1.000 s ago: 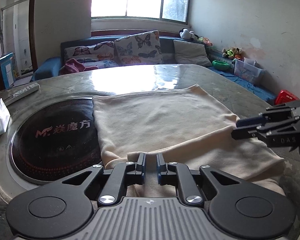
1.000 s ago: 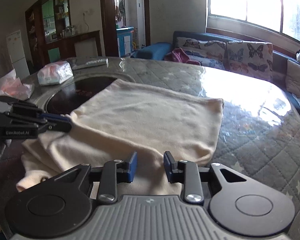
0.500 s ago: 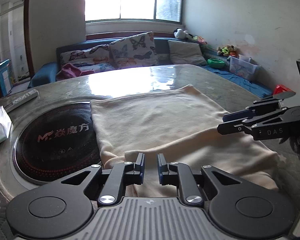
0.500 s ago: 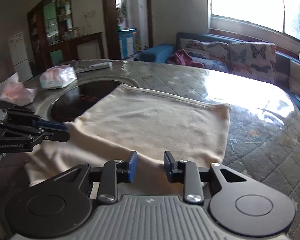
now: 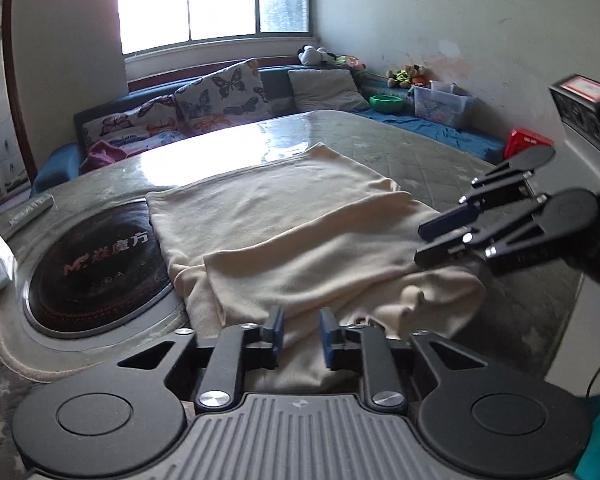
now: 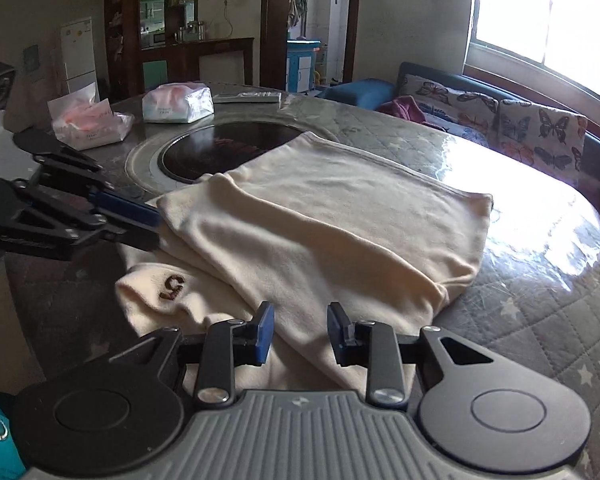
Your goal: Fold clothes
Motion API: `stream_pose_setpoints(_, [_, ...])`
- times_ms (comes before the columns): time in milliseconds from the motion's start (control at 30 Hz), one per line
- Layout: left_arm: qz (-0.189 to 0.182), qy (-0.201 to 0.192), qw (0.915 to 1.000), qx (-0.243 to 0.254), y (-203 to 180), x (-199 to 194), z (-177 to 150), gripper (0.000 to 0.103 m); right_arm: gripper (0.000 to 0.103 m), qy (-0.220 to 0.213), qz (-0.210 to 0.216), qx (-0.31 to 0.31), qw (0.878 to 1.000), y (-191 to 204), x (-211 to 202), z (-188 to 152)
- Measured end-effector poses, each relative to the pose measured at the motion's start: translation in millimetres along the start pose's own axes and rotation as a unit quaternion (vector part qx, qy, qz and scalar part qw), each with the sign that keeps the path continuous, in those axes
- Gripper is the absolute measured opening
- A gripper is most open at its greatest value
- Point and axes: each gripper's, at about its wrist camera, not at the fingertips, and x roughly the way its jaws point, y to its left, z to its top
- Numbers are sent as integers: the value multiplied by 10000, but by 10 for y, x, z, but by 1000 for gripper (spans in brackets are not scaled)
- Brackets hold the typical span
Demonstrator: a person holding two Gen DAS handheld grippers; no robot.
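Note:
A cream garment (image 5: 300,232) lies folded on the round table, one layer folded back over the other. It also shows in the right wrist view (image 6: 340,232), with a brown "5" mark (image 6: 172,286) on its near lower layer. My left gripper (image 5: 302,334) is open and empty above the garment's near edge. My right gripper (image 6: 300,332) is open and empty above the near edge too. Each gripper appears in the other's view, the right one (image 5: 424,246) by the garment's right side, the left one (image 6: 152,226) by its left corner.
A black induction hob (image 5: 96,268) is set in the table left of the garment, which overlaps its rim. Two tissue packs (image 6: 178,102) and a remote (image 6: 246,98) lie beyond the hob. A sofa with butterfly cushions (image 5: 220,100) stands behind the table.
Both grippers have pulled back and risen from the garment. The left gripper's fingers have opened wider. The folded-over layer now rests on the garment.

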Motion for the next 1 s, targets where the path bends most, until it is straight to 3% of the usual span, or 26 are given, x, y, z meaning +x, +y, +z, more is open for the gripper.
stream_pose_setpoints(67, [23,-19,9997,237,-51,-87,-53,47,28,60,5,57,10000,-51,-31,-20])
stream_pose_setpoints(200, [109,4,9951,985,-246,-69,-173,47,31,71,-36,47,10000,-106,-154,-54])
stream_pose_setpoints(267, [106,5,9931,1167,-305,4,-206,47,40,81,-118,-75,9999,-109,-217,-72])
stream_pose_setpoints(367, [55,-83,9904,1381,-385,85,-235,47,41,135,-200,-298,9993,-92,-307,-107])
stream_pose_setpoints(433, [5,-111,9891,1472,-416,127,-240,45,46,168,-232,-470,9985,-69,-360,-141])
stream_pose_setpoints(467, [-9,-135,9888,1485,-424,142,-239,36,47,182,-245,-561,9980,-55,-383,-159])
stream_pose_setpoints(500, [-18,-157,9891,1461,-420,152,-228,26,48,185,-239,-617,9976,-44,-396,-173])
stream_pose_setpoints(600, [-66,-232,9912,1304,-377,161,-161,11,52,204,-168,-834,9962,8,-433,-231])
stream_pose_setpoints(833, [-261,-441,9979,389,-61,155,195,10,58,191,-102,-1345,9907,170,-327,-282])
stream_pose_setpoints(1000, [-332,-491,9980,216,34,206,294,9,55,-46,-81,-1290,9916,167,-130,-167])
